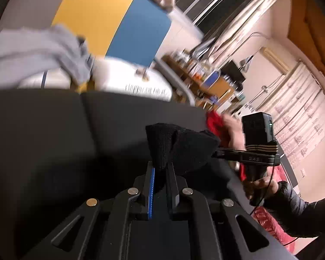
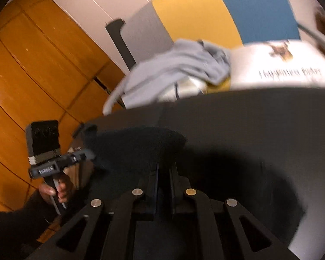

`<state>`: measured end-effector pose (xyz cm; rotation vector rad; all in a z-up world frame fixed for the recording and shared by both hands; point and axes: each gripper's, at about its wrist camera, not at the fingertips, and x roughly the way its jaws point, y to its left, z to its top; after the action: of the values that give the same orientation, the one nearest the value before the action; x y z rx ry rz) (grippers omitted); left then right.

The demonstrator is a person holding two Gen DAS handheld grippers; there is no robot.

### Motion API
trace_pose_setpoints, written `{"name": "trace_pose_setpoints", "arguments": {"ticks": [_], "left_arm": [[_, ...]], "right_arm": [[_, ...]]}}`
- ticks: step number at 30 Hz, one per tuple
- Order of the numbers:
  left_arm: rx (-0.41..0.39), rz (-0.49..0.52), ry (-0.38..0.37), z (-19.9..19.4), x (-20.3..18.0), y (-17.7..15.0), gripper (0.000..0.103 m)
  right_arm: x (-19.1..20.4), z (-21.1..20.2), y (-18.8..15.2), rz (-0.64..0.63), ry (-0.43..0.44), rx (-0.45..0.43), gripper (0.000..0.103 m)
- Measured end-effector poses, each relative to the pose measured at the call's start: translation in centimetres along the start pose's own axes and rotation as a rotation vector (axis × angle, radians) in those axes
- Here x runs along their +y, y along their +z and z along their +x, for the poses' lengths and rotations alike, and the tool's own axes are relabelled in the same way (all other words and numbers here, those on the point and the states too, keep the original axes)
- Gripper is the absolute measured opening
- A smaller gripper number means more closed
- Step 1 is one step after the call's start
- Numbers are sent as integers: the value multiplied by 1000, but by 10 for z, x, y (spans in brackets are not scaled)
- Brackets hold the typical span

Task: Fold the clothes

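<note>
A black knitted garment (image 1: 179, 147) hangs stretched between both grippers above the dark table (image 1: 54, 130). My left gripper (image 1: 160, 169) is shut on one corner of it, the cloth bunched between the fingers. In the left wrist view my right gripper (image 1: 215, 152) comes in from the right, held by a hand, and pinches the other corner. The right wrist view shows the same black garment (image 2: 136, 145) held in my right gripper (image 2: 164, 169), with my left gripper (image 2: 91, 155) gripping its far left end. The view is motion-blurred.
A crumpled grey garment (image 1: 43, 49) (image 2: 179, 65) lies at the table's far edge beside a white printed bag (image 1: 130, 78) (image 2: 281, 65). Red cloth (image 1: 214, 121) shows behind the right hand. A yellow and blue panel (image 1: 110, 17) stands behind, wooden wall panels (image 2: 32, 65) to the left.
</note>
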<state>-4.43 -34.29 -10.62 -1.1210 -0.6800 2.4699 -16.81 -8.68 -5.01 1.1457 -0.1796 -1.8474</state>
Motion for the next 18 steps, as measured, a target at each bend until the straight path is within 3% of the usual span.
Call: {"name": "trace_pose_setpoints", "arguments": {"ticks": [4, 10, 15, 18], "left_arm": [[19, -117, 15, -2, 18, -33, 11], [-104, -331, -4, -37, 50, -56, 14], [-124, -309, 14, -34, 40, -26, 17], [-94, -292, 9, -16, 33, -8, 20]], "right_arm": [[-6, -6, -53, 39, -53, 42, 13], [-11, -41, -74, 122, -68, -43, 13], [6, -50, -63, 100, -65, -104, 18], [9, -38, -41, 109, -43, -121, 33]]}}
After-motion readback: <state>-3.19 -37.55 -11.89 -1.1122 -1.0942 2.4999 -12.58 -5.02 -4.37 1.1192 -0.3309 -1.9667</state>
